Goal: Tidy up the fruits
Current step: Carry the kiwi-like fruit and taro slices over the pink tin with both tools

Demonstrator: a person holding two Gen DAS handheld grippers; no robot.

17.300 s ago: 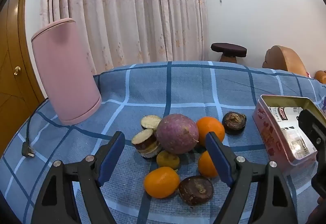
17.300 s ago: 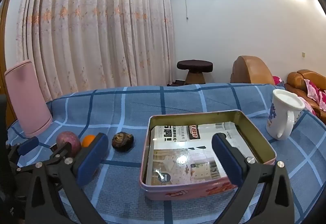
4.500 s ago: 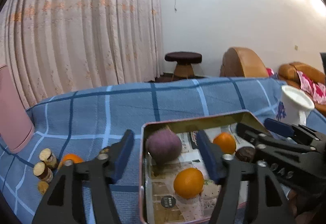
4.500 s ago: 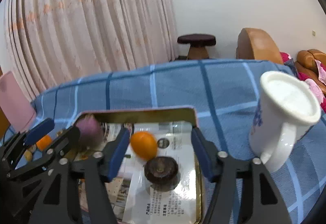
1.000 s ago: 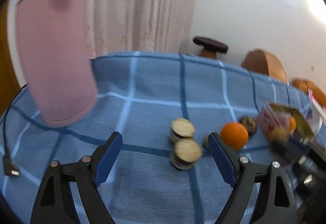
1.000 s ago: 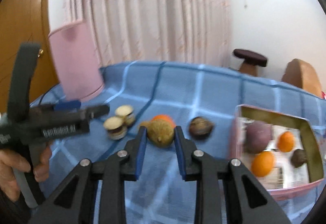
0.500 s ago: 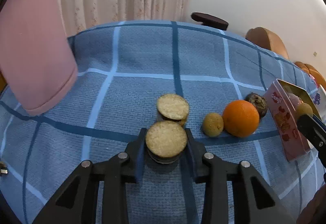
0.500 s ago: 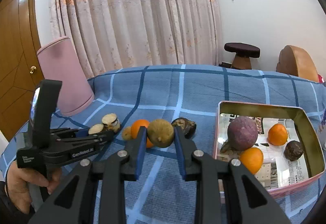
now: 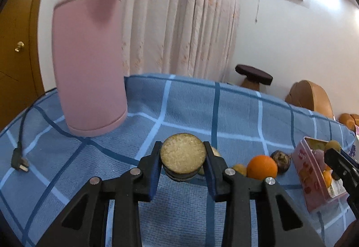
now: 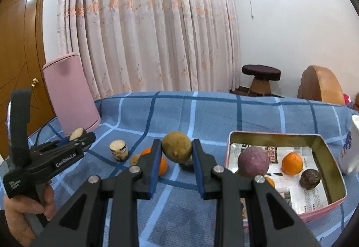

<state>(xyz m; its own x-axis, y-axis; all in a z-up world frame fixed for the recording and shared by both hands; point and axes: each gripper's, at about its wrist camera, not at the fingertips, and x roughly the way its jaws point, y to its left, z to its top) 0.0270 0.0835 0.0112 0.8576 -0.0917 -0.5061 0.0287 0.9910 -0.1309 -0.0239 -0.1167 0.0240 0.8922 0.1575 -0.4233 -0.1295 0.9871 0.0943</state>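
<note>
My left gripper (image 9: 182, 162) is shut on a cut dark-skinned fruit piece (image 9: 182, 156) with a pale flat face, held above the blue checked cloth. My right gripper (image 10: 176, 152) is shut on a brown-yellow round fruit (image 10: 177, 149), left of the pink tin (image 10: 318, 148). In the tin lie a purple fruit (image 10: 253, 161), an orange (image 10: 291, 162) and a dark fruit (image 10: 310, 178). On the cloth remain another cut piece (image 10: 119, 150), an orange (image 9: 261, 167), a small yellow fruit (image 9: 239, 169) and a dark fruit (image 9: 280, 160).
A tall pink container (image 9: 89, 63) stands at the back left, with a cable and plug (image 9: 20, 160) beside it. A white mug (image 10: 351, 146) stands right of the tin. The left gripper (image 10: 74, 142) shows in the right wrist view.
My left gripper has lifted the cut fruit piece off the cloth. My right gripper, still holding the brown-yellow fruit, has moved closer to the tin.
</note>
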